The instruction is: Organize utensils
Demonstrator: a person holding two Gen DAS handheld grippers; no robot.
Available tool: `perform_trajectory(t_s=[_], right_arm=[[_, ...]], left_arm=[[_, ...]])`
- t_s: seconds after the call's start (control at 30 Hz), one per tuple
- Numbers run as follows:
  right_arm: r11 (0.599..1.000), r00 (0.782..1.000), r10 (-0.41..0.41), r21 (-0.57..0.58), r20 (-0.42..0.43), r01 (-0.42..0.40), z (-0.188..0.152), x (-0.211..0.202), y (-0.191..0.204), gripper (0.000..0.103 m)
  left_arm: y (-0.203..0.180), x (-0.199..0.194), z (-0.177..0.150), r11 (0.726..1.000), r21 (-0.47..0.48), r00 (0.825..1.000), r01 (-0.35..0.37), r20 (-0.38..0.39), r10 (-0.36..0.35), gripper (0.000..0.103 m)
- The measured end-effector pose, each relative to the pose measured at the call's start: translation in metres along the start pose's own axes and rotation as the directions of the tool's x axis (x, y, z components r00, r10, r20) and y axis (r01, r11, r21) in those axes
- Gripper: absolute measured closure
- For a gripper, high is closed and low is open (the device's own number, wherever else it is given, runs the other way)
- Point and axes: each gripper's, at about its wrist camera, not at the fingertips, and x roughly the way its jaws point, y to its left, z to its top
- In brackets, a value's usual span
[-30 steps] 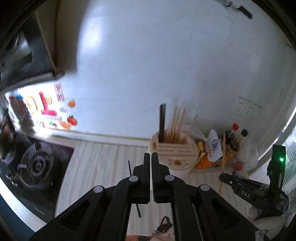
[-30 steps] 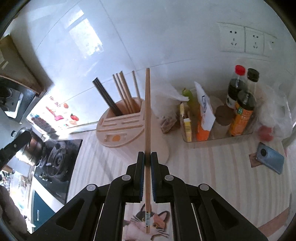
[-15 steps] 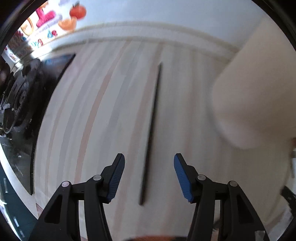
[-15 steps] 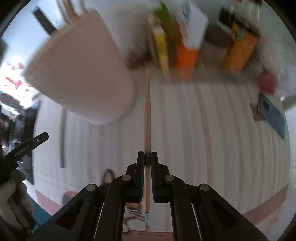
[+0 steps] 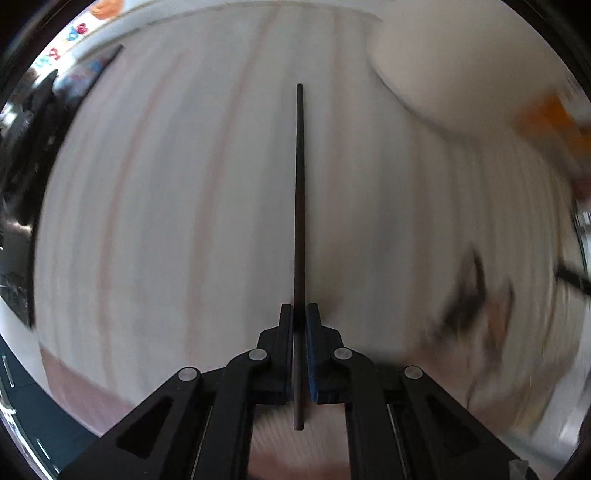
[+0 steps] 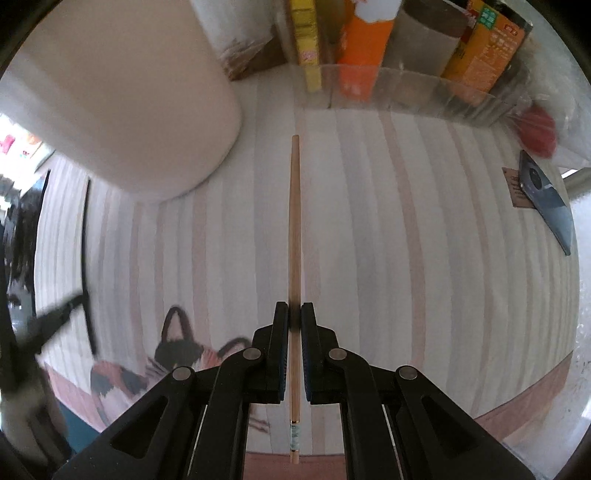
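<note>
**Observer:** How far along were you at that point?

**Operator:** Partway, by my reckoning. My left gripper (image 5: 300, 317) had just clamped its jaws onto the black chopstick (image 5: 299, 206), which lay flat on the striped tabletop (image 5: 147, 221), left of the cream utensil holder (image 6: 122, 96). It wasn't lifted yet, as far as I could judge. My right gripper (image 6: 294, 315) had its jaws clenched on the wooden chopstick (image 6: 294, 229), low over the tabletop just right of the holder. Neither stick was in the holder, so both remained to be slotted in.

**Observer:** And the containers?

**Operator:** I only saw the holder's outer wall, so I couldn't tell what was inside. Right of it, a clear bin (image 6: 424, 88) held a yellow box (image 6: 304, 33), an orange carton (image 6: 364, 48) and an orange-labelled bottle (image 6: 480, 48). Further right lay a phone (image 6: 543, 199).
</note>
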Motion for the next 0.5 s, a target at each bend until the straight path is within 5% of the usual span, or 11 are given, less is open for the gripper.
perform_trajectory(t_s=[0.33,0.5], right_arm=[[0.999,0.998,-0.019,-0.046,-0.056,0.016,-0.014,0.022,-0.001,0.096],[0.999,0.999,-0.02,-0.044,-0.042,0.018,-0.01,0.021,0.009,0.096]], left_arm=[[-0.017,-0.01,0.043,0.997,0.038,0.996,-0.065,0.058,0.063,0.099],[-0.021,-0.021,0.036,0.997,0.037,0.992,-0.071,0.106,0.067,0.1]])
